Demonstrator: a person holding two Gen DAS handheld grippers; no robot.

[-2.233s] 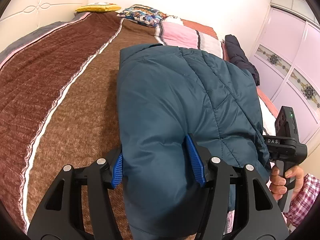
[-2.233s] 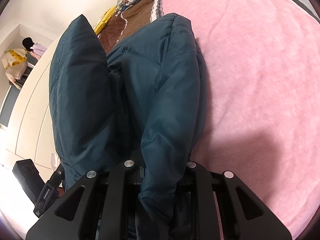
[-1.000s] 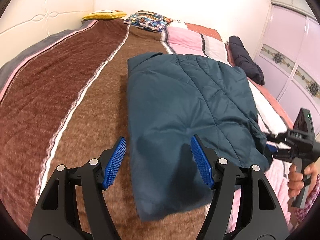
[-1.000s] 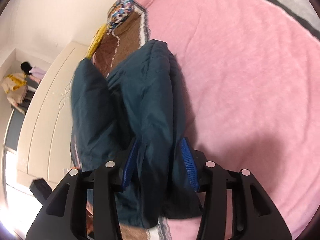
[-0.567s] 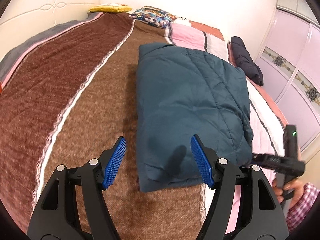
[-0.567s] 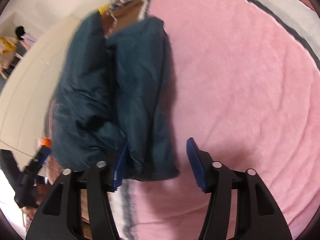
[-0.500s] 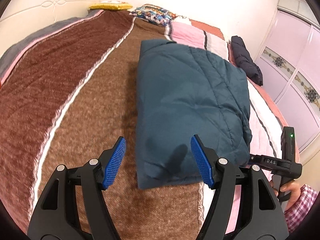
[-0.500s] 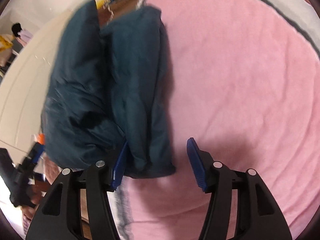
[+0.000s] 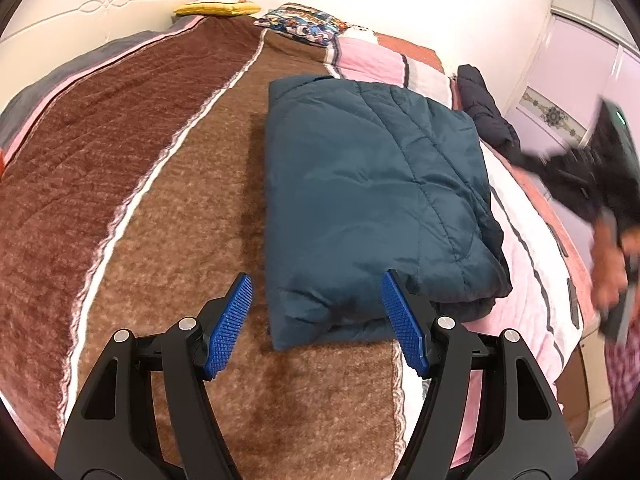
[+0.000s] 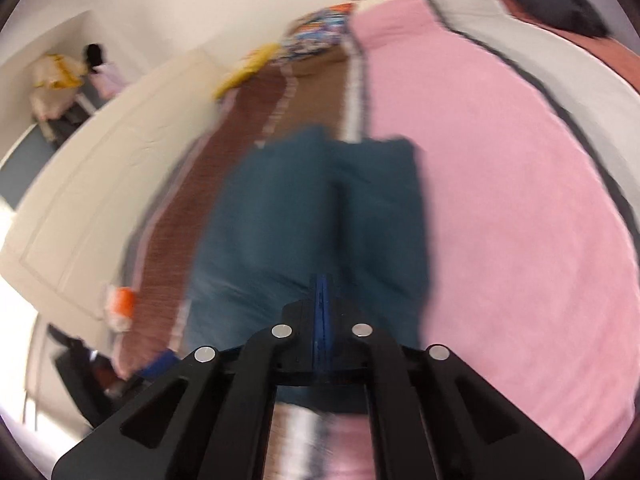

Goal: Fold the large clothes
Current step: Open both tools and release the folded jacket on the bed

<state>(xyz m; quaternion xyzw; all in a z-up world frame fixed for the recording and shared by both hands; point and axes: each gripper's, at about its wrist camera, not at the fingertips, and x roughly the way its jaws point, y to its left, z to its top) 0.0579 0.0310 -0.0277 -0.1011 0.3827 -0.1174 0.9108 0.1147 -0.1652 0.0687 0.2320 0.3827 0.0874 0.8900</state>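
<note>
A dark teal quilted jacket lies folded into a thick rectangle on the brown and pink bed cover. My left gripper is open and empty, its blue pads just short of the jacket's near edge. In the right wrist view, which is blurred, the jacket lies ahead, and my right gripper is shut with its blue pads together and nothing between them. The right gripper also shows blurred at the right edge of the left wrist view, raised clear of the jacket.
A dark navy garment lies at the far right of the bed. Pillows, one yellow and one patterned, sit at the head. White wardrobe doors stand to the right. The bed's near edge drops off at the lower right.
Both grippers have let go of the jacket and pulled back; it now rests folded on the bed. The right gripper has closed empty and swung up and away fast.
</note>
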